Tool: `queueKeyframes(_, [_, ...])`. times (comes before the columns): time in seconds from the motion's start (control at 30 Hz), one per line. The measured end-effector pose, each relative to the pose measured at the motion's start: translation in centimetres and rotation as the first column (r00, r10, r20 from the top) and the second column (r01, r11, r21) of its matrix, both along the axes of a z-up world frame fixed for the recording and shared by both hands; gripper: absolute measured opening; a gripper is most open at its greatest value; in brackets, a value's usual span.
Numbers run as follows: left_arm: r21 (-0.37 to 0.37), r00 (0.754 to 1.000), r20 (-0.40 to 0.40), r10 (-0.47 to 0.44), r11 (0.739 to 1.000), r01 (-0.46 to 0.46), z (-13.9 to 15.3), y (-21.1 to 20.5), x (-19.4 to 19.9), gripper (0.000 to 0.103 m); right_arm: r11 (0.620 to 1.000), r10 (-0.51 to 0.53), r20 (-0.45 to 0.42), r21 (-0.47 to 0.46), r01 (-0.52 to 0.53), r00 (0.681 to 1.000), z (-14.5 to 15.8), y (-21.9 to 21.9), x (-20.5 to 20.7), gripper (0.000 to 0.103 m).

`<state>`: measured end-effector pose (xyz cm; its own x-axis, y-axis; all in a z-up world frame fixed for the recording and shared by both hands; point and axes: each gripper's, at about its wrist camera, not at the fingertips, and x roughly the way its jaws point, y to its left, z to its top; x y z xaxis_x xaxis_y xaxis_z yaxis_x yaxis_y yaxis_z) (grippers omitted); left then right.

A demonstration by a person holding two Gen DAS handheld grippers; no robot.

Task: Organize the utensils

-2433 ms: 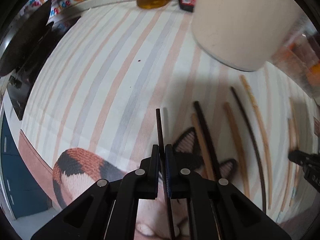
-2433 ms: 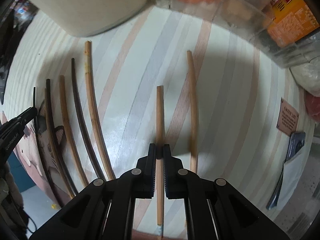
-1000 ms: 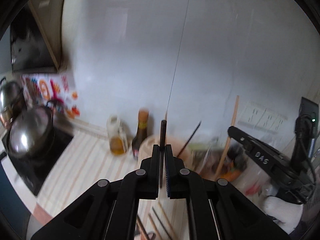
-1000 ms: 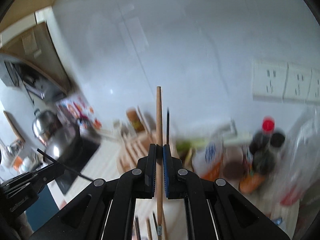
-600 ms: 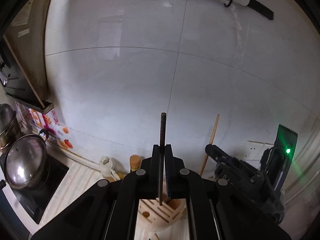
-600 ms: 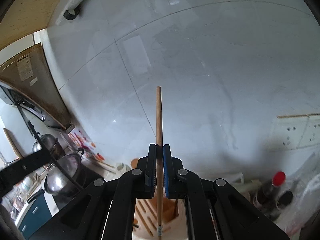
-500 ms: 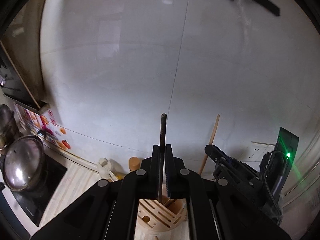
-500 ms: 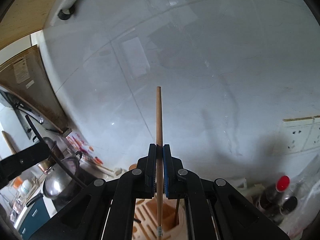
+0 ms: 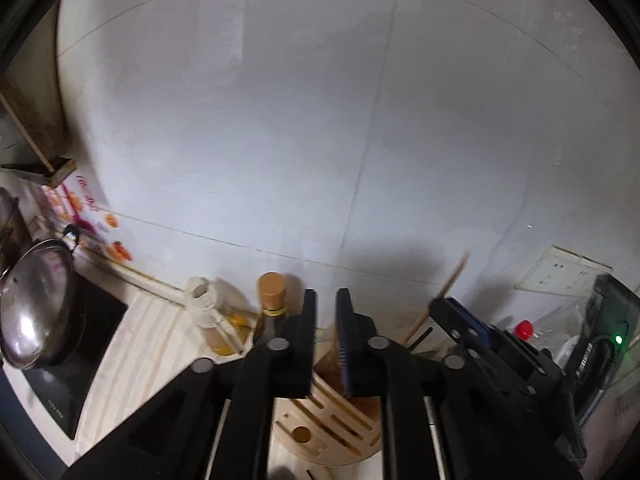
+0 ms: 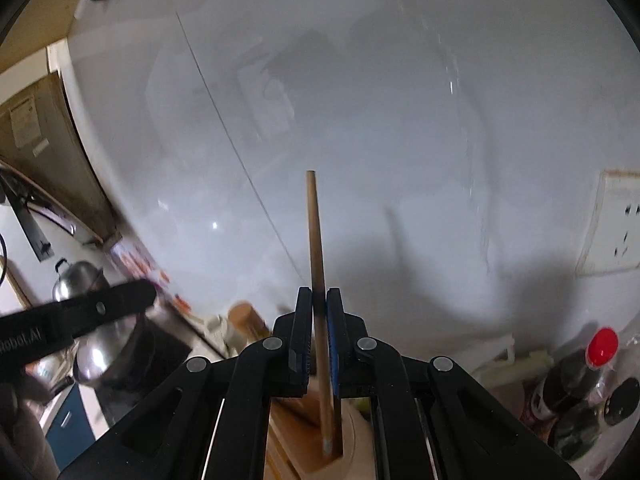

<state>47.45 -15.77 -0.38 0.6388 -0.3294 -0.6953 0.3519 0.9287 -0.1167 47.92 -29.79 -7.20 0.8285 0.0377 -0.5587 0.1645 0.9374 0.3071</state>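
Observation:
A round wooden utensil holder with slots stands on the counter just below both grippers. My left gripper is open and empty above it; a brown stick stands in the holder between the jaws. My right gripper has its jaws slightly parted around a light wooden chopstick, whose lower end sits in the holder's square opening. The right gripper also shows in the left wrist view, with the chopstick sticking up from it. A dark chopstick leans in the holder.
A brown-capped bottle and an oil bottle stand behind the holder against the white tiled wall. A steel pot sits on a black cooktop at left. Red-capped sauce bottles stand at right, below wall sockets.
My left gripper has opened and let go of the dark chopstick, which now stands in the holder. My right gripper has loosened on the wooden chopstick, whose end has gone into the holder.

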Motion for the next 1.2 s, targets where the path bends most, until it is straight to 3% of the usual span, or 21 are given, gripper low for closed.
queueKeyframes(0.07, [0.016,0.999,0.005,0.046,0.999,-0.046,0.2,0.8,-0.1,0.087,1.000,0.005,-0.014,0.000,-0.005,1.000,0.0,-0.1,-0.3,0.011])
queueKeyframes(0.1, [0.015,0.997,0.022,0.076,0.997,-0.077,0.3,1.4,-0.3,0.096,1.000,0.002,-0.018,-0.004,-0.002,1.000,0.0,-0.1,-0.7,0.018])
queueKeyframes(0.27, [0.060,0.988,0.057,0.140,0.988,-0.144,-0.3,3.5,-1.9,0.103,1.000,-0.004,-0.047,-0.011,0.003,0.999,0.2,0.5,-2.7,0.048])
queueKeyframes(0.33, [0.094,0.985,0.066,0.162,0.981,-0.168,-1.1,4.0,-2.5,0.103,1.000,-0.027,-0.070,-0.017,0.026,0.997,0.2,0.3,-3.8,0.068])
queueKeyframes(0.4, [0.108,0.983,0.053,0.175,0.978,-0.180,-2.1,4.7,-3.5,0.103,0.999,-0.048,-0.089,-0.017,0.047,0.995,0.1,-0.8,-5.5,0.078])
queueKeyframes(0.6, [0.144,0.980,-0.032,0.197,0.971,-0.190,-5.9,6.0,-5.9,0.103,0.996,-0.088,-0.183,-0.031,0.084,0.979,-1.3,-1.5,-8.8,0.080])
queueKeyframes(0.8, [0.244,0.965,-0.149,0.218,0.953,-0.178,-12.7,6.6,-9.5,0.103,0.996,-0.089,-0.329,-0.058,0.074,0.940,-5.6,-2.3,-12.7,0.080])
queueKeyframes(1.0, [0.358,0.920,-0.298,0.256,0.923,-0.141,-21.2,6.9,-12.9,0.103,0.998,-0.055,-0.529,-0.044,0.037,0.847,-13.6,-2.1,-15.3,0.080])
queueKeyframes(1.2, [0.392,0.881,-0.386,0.274,0.913,-0.113,-26.5,6.7,-14.5,0.103,0.999,-0.018,-0.660,-0.033,-0.006,0.751,-20.2,-1.9,-17.1,0.073])
